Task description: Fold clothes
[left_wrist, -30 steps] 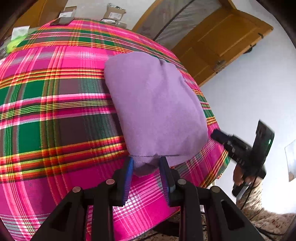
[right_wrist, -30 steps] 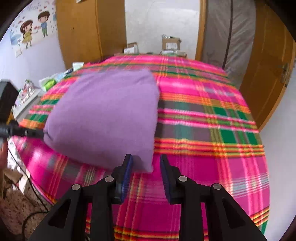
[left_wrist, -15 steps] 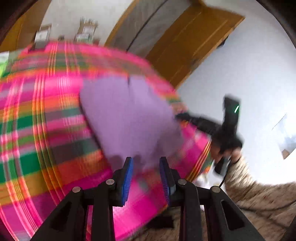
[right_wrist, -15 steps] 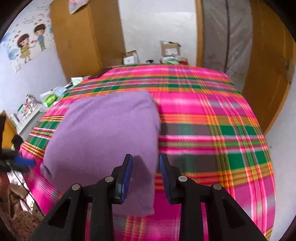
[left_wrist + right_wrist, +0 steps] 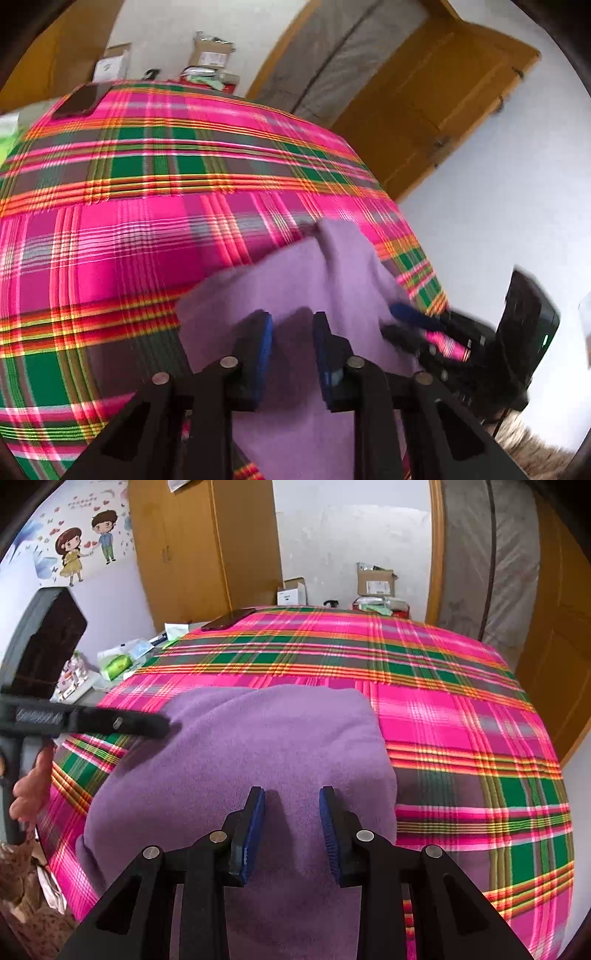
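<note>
Two grippers are over one folded purple fleece garment (image 5: pixel 258 760), which lies on my pink, green and orange plaid bedspread (image 5: pixel 461 716) near its front-left corner. From the right wrist camera I see my right gripper (image 5: pixel 291 827) poised directly above the near half of the garment, its blue pads (image 5: pixel 255 823) set apart with a clear gap and only purple cloth showing behind them; nothing is pinched. At the left of that view my left gripper (image 5: pixel 122 723) reaches in sideways, its dark fingertips touching or just over the garment's far-left corner, with a hand (image 5: pixel 27 786) on its handle.

From the left wrist camera, which is blurred, my left gripper (image 5: pixel 291 347) has its pads (image 5: pixel 264 347) spread, and the purple cloth (image 5: pixel 295 280) lies beyond and beneath them. I think the fabric sits behind the fingers rather than between them, though the blur makes that hard to settle. My right gripper (image 5: pixel 410 325) shows at the right edge of the cloth, smeared, so I cannot judge its opening from here.

A dark phone (image 5: pixel 229 618) rests at the bedspread's far-left corner, and cardboard boxes (image 5: pixel 375 581) stand against the white wall beyond.
</note>
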`<action>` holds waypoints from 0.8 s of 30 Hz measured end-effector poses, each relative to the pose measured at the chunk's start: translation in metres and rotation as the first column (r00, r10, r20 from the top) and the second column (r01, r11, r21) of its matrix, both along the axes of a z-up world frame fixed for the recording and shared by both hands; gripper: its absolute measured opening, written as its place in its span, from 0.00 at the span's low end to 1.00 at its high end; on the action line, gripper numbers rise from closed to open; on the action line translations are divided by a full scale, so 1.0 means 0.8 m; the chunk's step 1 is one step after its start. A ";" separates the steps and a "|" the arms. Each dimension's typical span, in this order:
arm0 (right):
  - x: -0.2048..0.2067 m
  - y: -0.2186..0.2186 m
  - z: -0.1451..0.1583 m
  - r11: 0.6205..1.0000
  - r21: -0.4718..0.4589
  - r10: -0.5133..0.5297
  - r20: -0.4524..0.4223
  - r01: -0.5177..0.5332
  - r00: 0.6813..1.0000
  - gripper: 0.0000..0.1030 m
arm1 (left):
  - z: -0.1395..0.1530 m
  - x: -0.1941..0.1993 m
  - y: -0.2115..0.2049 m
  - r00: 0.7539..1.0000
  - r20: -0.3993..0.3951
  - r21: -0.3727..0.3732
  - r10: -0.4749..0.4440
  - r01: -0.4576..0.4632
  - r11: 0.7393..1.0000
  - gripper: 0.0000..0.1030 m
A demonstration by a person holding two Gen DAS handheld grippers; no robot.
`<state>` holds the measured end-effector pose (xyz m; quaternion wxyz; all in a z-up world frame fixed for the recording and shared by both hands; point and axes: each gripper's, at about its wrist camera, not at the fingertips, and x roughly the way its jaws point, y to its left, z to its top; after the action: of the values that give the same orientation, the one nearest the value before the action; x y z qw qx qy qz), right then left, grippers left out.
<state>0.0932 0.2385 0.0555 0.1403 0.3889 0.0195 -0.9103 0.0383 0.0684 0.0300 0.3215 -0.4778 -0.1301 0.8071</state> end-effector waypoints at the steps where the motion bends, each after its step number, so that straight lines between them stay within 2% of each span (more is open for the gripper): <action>1: 0.000 0.001 -0.002 1.000 -0.004 0.000 0.004 0.000 1.000 0.31 | -0.001 -0.003 -0.003 1.000 -0.005 -0.013 0.017 -0.017 1.000 0.22; 3: 0.000 0.003 -0.005 1.000 -0.013 -0.001 0.010 0.001 1.000 0.31 | -0.006 -0.011 -0.008 0.999 0.004 -0.023 0.039 -0.039 0.999 0.22; 7: -0.001 0.008 -0.006 1.000 -0.020 -0.004 0.015 0.004 1.000 0.31 | -0.017 -0.023 -0.020 0.997 0.066 0.027 0.049 -0.051 0.998 0.22; 10: -0.001 0.019 0.000 0.999 -0.032 -0.012 0.010 0.012 1.000 0.31 | -0.011 -0.017 -0.030 0.997 0.055 0.020 0.060 -0.061 0.998 0.22; 12: -0.001 0.029 0.006 0.999 -0.029 -0.026 0.002 0.026 1.000 0.31 | -0.013 -0.014 -0.037 0.995 0.065 0.029 0.070 -0.072 0.997 0.28; 15: -0.005 0.050 0.012 0.997 -0.049 -0.062 0.002 0.062 0.998 0.32 | -0.019 -0.009 -0.053 0.992 0.105 0.089 0.074 -0.083 0.993 0.37; 16: -0.007 0.058 0.012 0.996 -0.058 -0.073 0.008 0.073 0.997 0.35 | -0.020 -0.006 -0.059 0.990 0.117 0.115 0.078 -0.092 0.989 0.39; 19: -0.015 0.076 0.010 0.991 -0.112 -0.067 0.051 0.073 0.996 0.57 | -0.031 0.001 -0.070 0.981 0.178 0.155 0.083 -0.112 0.982 0.45; 22: -0.024 0.085 0.004 0.985 -0.166 -0.029 0.111 0.047 0.993 0.58 | -0.043 0.011 -0.077 0.965 0.259 0.187 0.051 -0.102 0.977 0.45; 24: -0.030 0.088 -0.003 0.979 -0.200 -0.006 0.144 0.035 0.989 0.59 | -0.046 0.020 -0.081 0.961 0.273 0.195 0.049 -0.105 0.975 0.46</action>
<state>0.0696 0.3088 0.0532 0.1707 0.4372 -0.0869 -0.8787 0.0547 0.0037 -0.0069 0.3171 -0.5403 -0.2742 0.7296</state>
